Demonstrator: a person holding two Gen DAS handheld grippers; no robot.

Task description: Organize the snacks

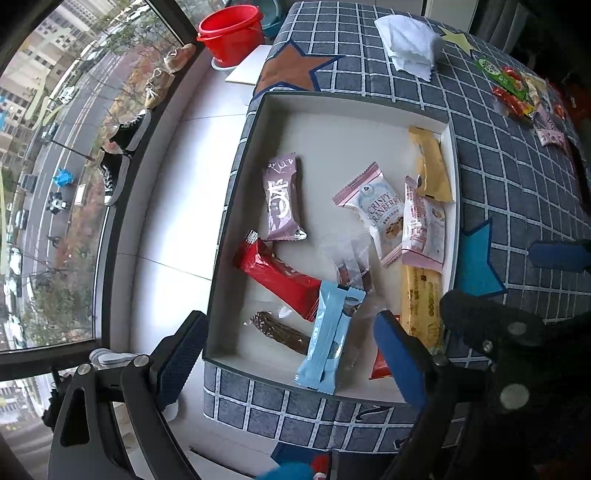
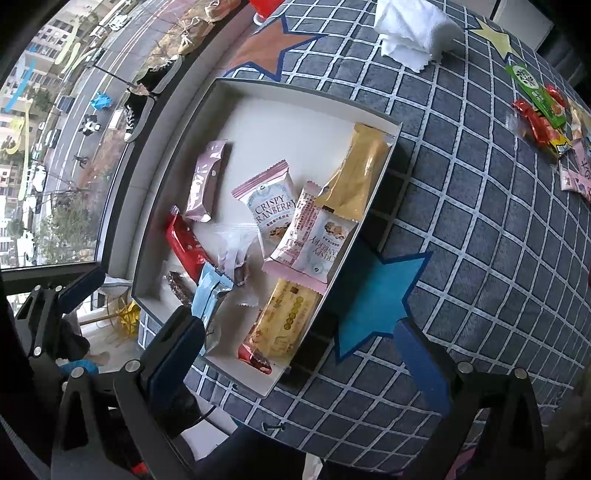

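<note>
Both claws spread wide, holding nothing: left gripper (image 1: 291, 350) over near end of the box (image 1: 236, 177), right gripper (image 2: 303, 339) just outside it. Remaining loose snacks (image 2: 543, 118) far across cloth from the box. Better to reach over with right, pinch one packet mid-body, drop into bare far end of the box.

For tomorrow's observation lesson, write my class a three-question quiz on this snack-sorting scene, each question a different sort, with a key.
1. True or false: the red bucket stands inside the white box.
2. Multiple choice: the word CRANBERRY is printed on A) the light blue packet, B) the pink-edged white packet, C) the red packet.
3. Fill in: the snacks still outside the box lie on the ____ cloth.

Key: 1 false, it stands beyond the table edge. 2 B. 3 checked; both the left tool and right tool are open and empty.
</note>
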